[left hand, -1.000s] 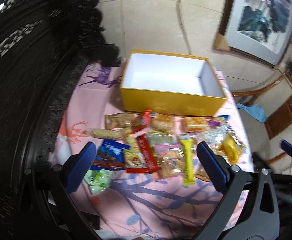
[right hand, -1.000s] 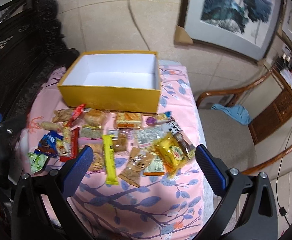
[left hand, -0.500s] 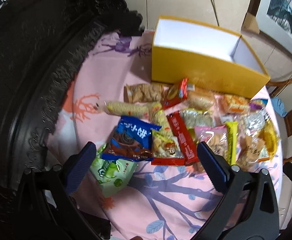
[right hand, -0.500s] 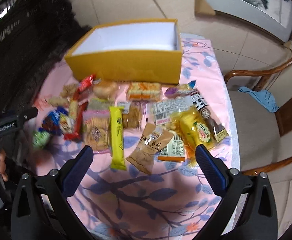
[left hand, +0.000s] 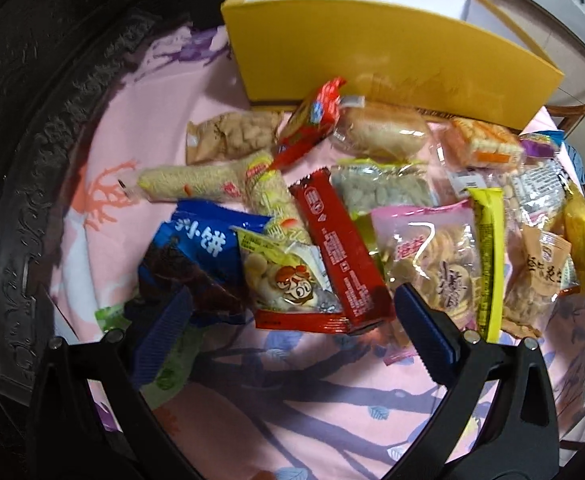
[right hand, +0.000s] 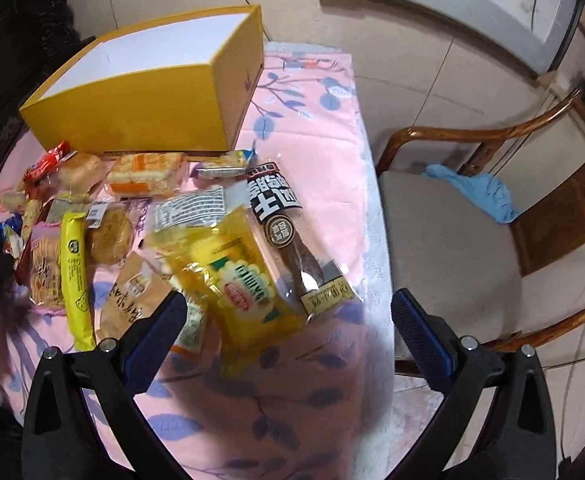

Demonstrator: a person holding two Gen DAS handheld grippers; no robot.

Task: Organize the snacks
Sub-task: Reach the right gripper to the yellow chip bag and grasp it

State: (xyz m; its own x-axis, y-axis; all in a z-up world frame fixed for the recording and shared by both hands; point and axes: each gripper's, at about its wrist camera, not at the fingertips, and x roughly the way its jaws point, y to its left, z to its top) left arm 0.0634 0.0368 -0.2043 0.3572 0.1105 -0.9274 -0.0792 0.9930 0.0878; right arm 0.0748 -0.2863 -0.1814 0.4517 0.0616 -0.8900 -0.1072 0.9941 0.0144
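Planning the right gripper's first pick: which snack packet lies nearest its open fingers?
The big yellow packet, lying between the right gripper fingertips; the other snacks lie farther left or nearer the box.

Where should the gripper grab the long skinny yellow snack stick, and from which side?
Probably across the middle of the long skinny yellow snack stick, from straight above. It lies flat on the pink cloth with its ends pointing toward and away from the yellow box, so only its narrow width fits between the fingers. Other packets crowd both long edges, so come down carefully.
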